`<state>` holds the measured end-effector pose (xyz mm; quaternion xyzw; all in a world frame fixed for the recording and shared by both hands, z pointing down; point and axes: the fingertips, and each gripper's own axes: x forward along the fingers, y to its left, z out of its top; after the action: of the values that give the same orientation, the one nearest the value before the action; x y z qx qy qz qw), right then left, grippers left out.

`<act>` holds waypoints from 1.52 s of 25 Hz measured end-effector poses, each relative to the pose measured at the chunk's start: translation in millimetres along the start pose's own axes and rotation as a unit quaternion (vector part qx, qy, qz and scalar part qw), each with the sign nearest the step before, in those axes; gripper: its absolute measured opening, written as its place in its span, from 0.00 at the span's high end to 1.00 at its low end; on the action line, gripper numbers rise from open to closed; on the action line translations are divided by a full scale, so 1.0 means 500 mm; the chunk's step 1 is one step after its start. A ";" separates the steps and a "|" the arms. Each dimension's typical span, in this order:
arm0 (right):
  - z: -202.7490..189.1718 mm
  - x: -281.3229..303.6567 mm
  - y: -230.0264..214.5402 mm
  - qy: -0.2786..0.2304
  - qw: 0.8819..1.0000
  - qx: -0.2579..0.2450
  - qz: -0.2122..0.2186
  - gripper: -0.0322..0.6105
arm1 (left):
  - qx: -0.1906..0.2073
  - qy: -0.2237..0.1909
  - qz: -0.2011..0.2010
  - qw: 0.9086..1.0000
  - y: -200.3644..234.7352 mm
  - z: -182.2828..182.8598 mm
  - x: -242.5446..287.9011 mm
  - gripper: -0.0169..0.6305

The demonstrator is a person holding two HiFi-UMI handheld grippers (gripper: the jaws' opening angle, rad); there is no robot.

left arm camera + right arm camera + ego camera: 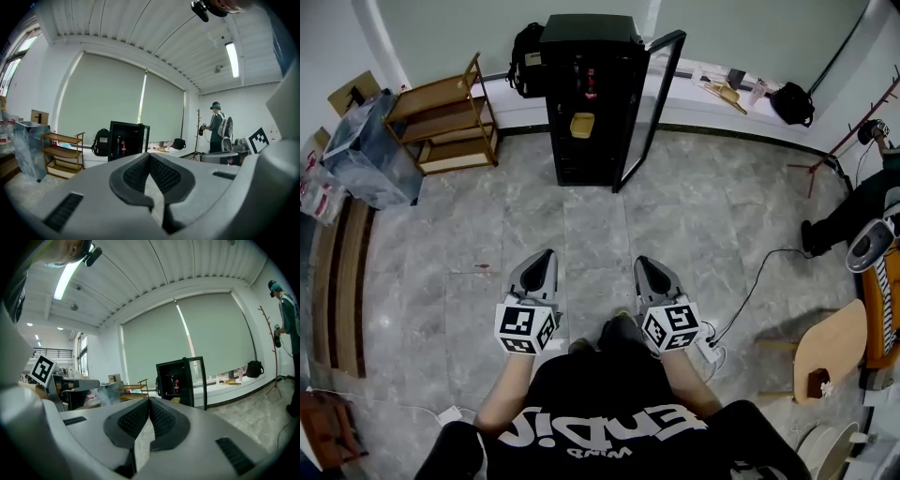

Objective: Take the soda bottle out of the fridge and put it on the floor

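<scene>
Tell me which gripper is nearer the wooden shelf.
Left. The left gripper hangs below and right of the wooden shelf in the head view; the right gripper sits even farther right.

My left gripper (545, 256) and right gripper (645, 263) are matt grey plastic, their pads (137, 175) black and finely dimpled. The fridge (586, 94) ahead is glossy black with a clear glass door (652, 103). Left of the fridge stands a plain wooden shelf (445, 122). In front of the fridge the floor (581, 234) is smooth grey stone tile with a slight sheen.
</scene>
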<state>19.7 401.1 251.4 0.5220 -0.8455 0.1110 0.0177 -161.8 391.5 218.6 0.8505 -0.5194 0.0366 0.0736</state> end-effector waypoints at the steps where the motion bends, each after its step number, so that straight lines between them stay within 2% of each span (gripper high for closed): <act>1: -0.002 0.004 0.001 -0.001 1.000 0.002 -0.002 0.91 | -0.001 0.002 -0.002 1.000 0.004 -0.004 0.005 0.96; 10: 0.002 0.089 -0.063 -0.006 1.000 0.016 -0.018 0.91 | -0.009 0.012 -0.012 1.000 0.045 -0.018 0.110 0.96; 18: 0.035 0.243 -0.116 -0.005 1.000 0.018 -0.005 0.91 | -0.019 0.019 0.001 1.000 0.124 0.003 0.238 0.96; 30: 0.140 0.496 -0.321 0.010 1.000 0.012 0.007 0.91 | -0.024 0.018 0.008 1.000 0.206 0.083 0.554 0.96; 38: 0.191 0.657 -0.429 0.014 0.999 0.013 0.030 0.91 | -0.028 0.010 0.027 0.999 0.271 0.126 0.745 0.96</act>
<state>68.7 0.6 242.4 0.4948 -0.8591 0.1295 0.0198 -112.6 -6.8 219.9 0.8336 -0.5419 0.0329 0.1018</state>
